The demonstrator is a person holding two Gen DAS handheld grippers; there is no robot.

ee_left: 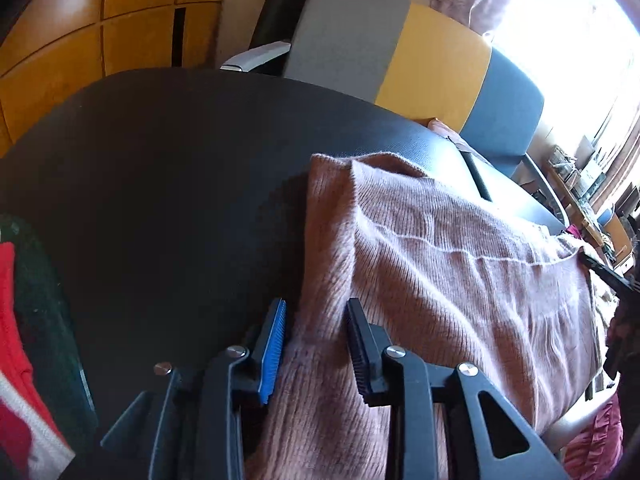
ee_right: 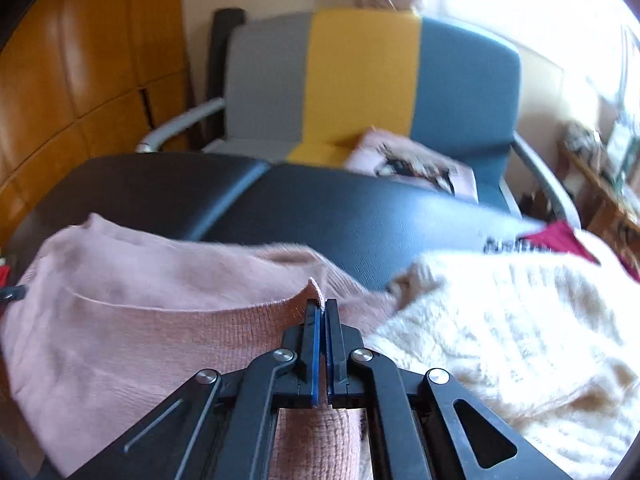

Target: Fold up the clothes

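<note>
Left wrist view first: I see my left gripper with its jaws spread apart, straddling a strip of the pink knit sweater without pinching it; one blue pad sits at about 7 o'clock and the black pad just right of it. The sweater lies folded over itself on the black padded table, filling the frame from centre to 4 o'clock. At 8 o'clock a red and dark green garment lies at the table edge, well apart from the sweater. Behind the table, toward 12 o'clock, stands a chair with grey, yellow and blue panels. Right wrist view next: my right gripper is clamped tight on a corner of the sweater's edge, a small peak of pink knit poking up between the fingertips. The sweater spreads toward 9 o'clock, and a cream fluffy garment lies just beside it toward 3 o'clock. A pink printed item rests on the chair seat at about 1 o'clock, blurred.
</note>
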